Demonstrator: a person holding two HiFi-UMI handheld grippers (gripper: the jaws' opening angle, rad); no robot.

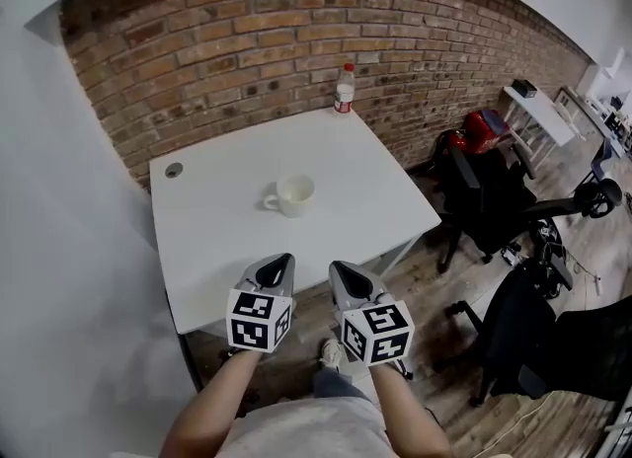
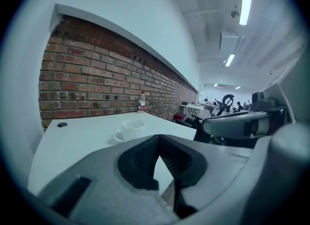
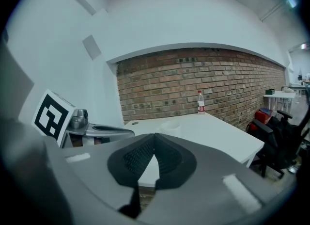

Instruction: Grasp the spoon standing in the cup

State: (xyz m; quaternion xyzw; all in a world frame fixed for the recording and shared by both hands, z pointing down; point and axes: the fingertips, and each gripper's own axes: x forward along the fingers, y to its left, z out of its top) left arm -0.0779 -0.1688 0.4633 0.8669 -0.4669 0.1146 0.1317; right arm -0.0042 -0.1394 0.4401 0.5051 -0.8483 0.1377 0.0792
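white table [image 1: 365, 185] set against a brick wall [image 1: 296, 22], seen from above and from both grippers. the cup [image 1: 295, 192], white with its handle turned toward the table's left edge, stands near the middle of the table, somewhat toward the left edge; it also appears in the left gripper view [image 2: 131, 128] and, fainter, in the right gripper view [image 3: 170, 124]. the spoon named in the task cannot be made out in any view; only a pale yellowish spot shows inside the cup's rim. a clear bottle [image 1: 344, 88] with a red cap and a red label stands upright at the far edge, close to the wall. a round grey cable port [image 1: 174, 170] sits at the far left corner.

the left gripper [image 1: 284, 260] and the right gripper [image 1: 336, 267] hang side by side at the near edge, well apart from the cup, each pointing toward the far edge, each with its marker cube [image 1: 259, 320] nearest the person. in the left gripper view the ribbed black pads [image 2: 145, 156] are pressed together at their tips, with nothing between them; the right gripper view shows its pads [image 3: 138, 158] meeting the same way, likewise empty. black office chairs [image 1: 484, 199] stand on the wooden floor beyond the table's right edge.
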